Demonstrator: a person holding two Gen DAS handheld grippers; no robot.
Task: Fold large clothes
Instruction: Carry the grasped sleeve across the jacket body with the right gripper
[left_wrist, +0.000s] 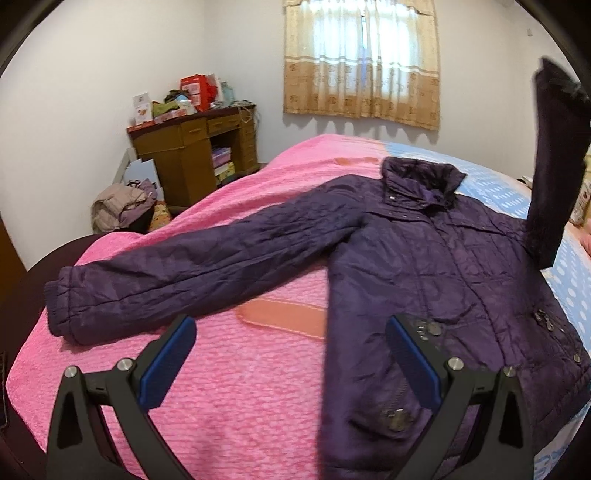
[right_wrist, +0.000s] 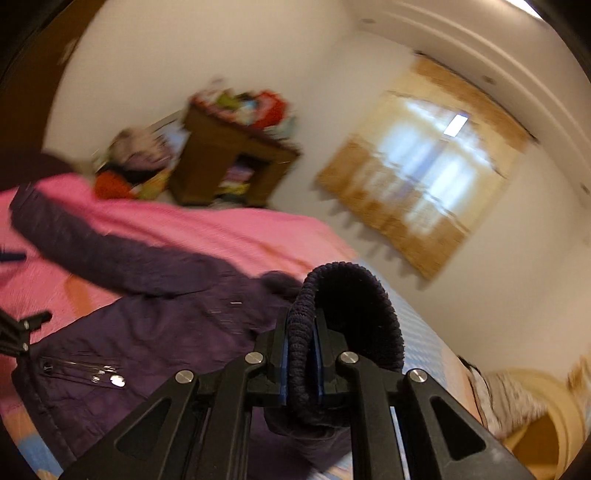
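- Jacket (left_wrist: 424, 258), purple and quilted with creased, shiny fabric, is lying front-up on the bed (left_wrist: 240, 369), its collar (left_wrist: 421, 181) pointing toward the curtain (left_wrist: 360, 62).
- One sleeve (left_wrist: 192, 269) is stretching flat from the jacket across the pink blanket (left_wrist: 221, 387), ending in a ribbed, gathered cuff.
- The other sleeve (left_wrist: 557, 166) is standing up off the jacket's far shoulder, hanging in the air.
- Right gripper (right_wrist: 301, 363) is pinching that sleeve's ribbed knit cuff (right_wrist: 351, 306), jaws closed tight on the fabric, the cuff looping out in an arch over the fingers.
- Left gripper (left_wrist: 291, 354) is hovering above the jacket's hem side, blue pads (left_wrist: 168, 363) spread wide with nothing between them.
- Metal snaps and a zip pull (left_wrist: 397, 419) are showing on the jacket near the hem.
- Blanket beside the jacket is looking nubby and ridged, with an orange band (left_wrist: 284, 319) woven in; a blue dotted sheet (left_wrist: 491, 195) is lying past the collar.
- Beyond the jacket, a brown wooden desk (left_wrist: 195, 155) is standing piled with boxes, and a heap of clothes (left_wrist: 125, 206) is sitting beside it.
- Right wrist view is blurred.
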